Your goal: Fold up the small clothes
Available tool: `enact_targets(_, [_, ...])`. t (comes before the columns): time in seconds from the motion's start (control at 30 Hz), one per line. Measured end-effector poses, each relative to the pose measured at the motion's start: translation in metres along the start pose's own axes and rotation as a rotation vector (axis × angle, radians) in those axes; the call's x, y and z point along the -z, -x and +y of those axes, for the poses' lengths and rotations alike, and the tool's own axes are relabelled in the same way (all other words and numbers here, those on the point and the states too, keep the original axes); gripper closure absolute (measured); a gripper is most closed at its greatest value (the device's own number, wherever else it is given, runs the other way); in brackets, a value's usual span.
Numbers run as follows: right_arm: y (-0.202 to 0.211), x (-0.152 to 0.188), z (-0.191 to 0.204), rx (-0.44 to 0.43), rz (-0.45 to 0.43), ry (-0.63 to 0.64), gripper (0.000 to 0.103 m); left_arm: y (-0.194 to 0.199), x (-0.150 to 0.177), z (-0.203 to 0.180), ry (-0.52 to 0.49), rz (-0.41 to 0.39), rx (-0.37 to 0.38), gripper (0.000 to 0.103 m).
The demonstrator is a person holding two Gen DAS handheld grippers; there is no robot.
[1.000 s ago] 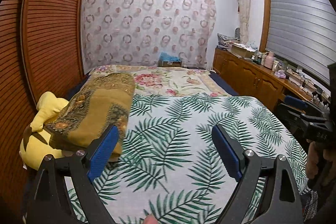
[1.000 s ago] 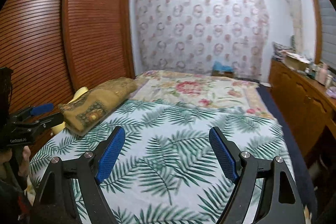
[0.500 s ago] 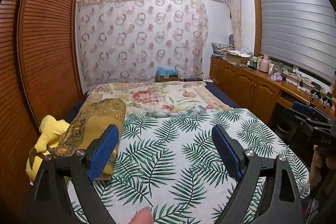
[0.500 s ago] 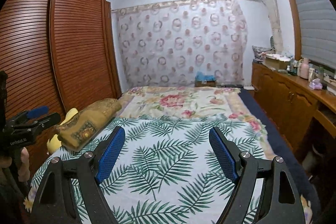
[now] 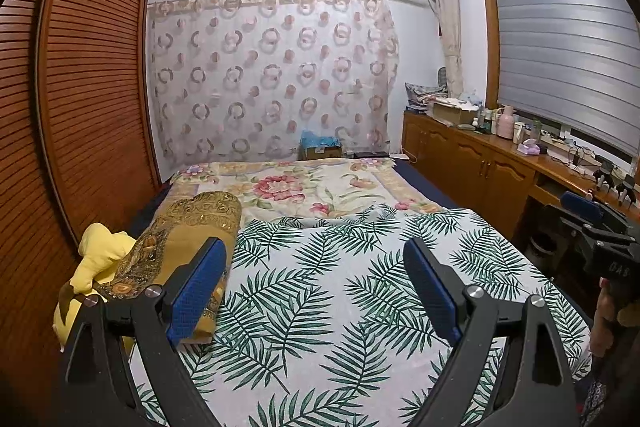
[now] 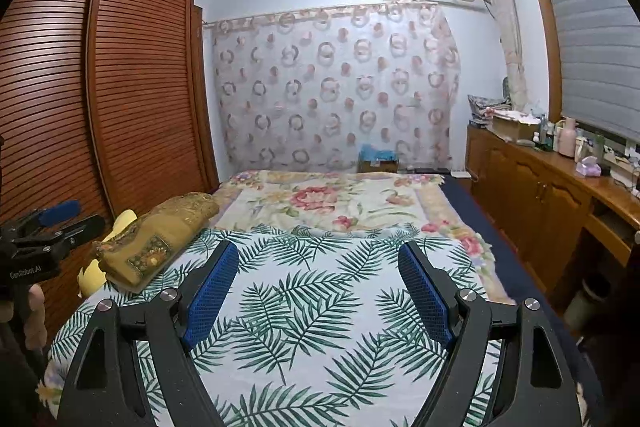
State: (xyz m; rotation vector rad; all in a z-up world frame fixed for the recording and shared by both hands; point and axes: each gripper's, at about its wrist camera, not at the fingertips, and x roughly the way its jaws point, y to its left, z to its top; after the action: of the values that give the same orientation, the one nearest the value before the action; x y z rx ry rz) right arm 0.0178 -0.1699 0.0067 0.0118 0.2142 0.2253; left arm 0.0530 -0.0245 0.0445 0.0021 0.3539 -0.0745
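Observation:
My left gripper [image 5: 316,287] is open and empty, held above the near part of a bed with a palm-leaf sheet [image 5: 320,291]. My right gripper [image 6: 320,291] is open and empty too, above the same sheet [image 6: 304,303]. Each gripper shows at the edge of the other's view: the right one [image 5: 596,231] and the left one [image 6: 44,227]. No small garment shows on the bed. A folded gold patterned cloth [image 5: 184,247] lies on the bed's left side; it also shows in the right wrist view [image 6: 160,235].
A yellow plush toy [image 5: 92,267] lies left of the gold cloth. A floral blanket [image 5: 304,187] covers the far bed. A louvred wooden wardrobe [image 5: 80,107] lines the left wall. A wooden cabinet [image 5: 480,167] with clutter runs along the right.
Both grippers have tilted up and pulled back, so more of the room and ceiling shows and the bed sits lower in view. Both stay open.

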Motion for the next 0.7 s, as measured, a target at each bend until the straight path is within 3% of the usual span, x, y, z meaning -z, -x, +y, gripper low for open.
enact_targets(0.7, [-0.002, -0.004, -0.019, -0.011, 0.002, -0.004, 0.02, 0.001, 0.004, 0.004, 0.001, -0.002, 0.007, 0.012])
